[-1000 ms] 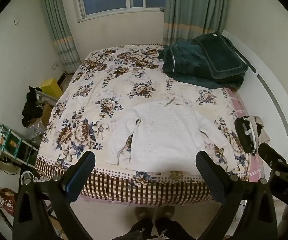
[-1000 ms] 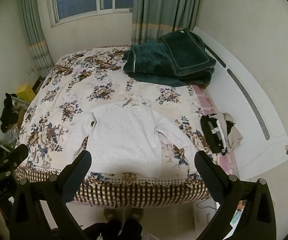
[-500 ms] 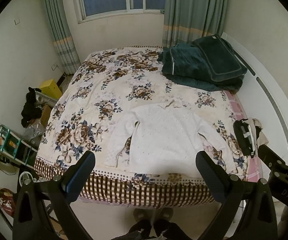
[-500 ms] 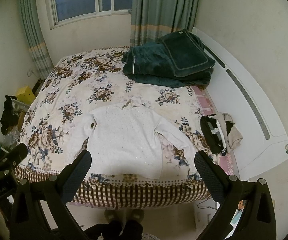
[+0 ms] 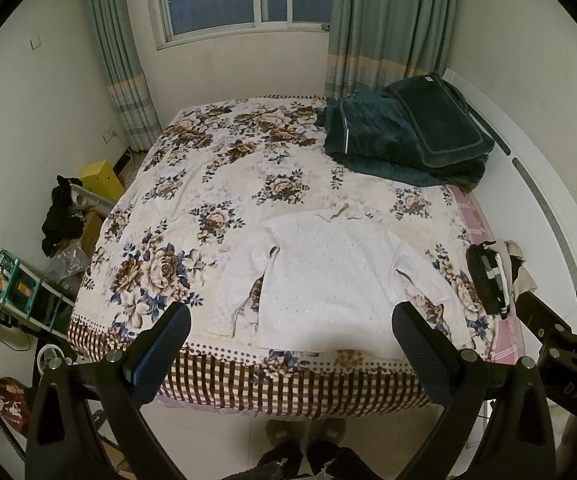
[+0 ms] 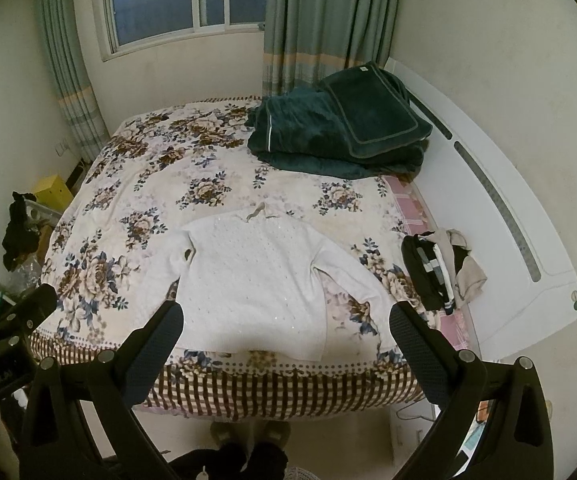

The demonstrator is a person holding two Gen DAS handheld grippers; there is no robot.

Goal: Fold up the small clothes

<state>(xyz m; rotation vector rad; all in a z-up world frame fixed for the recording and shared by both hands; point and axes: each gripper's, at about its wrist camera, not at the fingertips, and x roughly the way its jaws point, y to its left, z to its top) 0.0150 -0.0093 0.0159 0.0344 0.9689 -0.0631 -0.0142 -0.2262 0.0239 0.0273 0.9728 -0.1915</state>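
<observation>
below both wide-spread tongs (image 5: 290, 350) (image 6: 286, 338), white sweater (image 5: 328, 280) flat on bed (image 5: 208, 184)

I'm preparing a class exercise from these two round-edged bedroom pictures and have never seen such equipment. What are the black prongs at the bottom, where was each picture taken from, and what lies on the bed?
A person holds a two-finger gripper in each hand; each carries a wide-angle camera looking along its fingers. One picture comes from the left gripper, the other from the right gripper. Both are open and hold nothing. On the floral bedspread a white knitted sweater lies spread flat. Behind it sit folded dark green blankets; a small pile of black and beige clothes lies beside it.
</observation>
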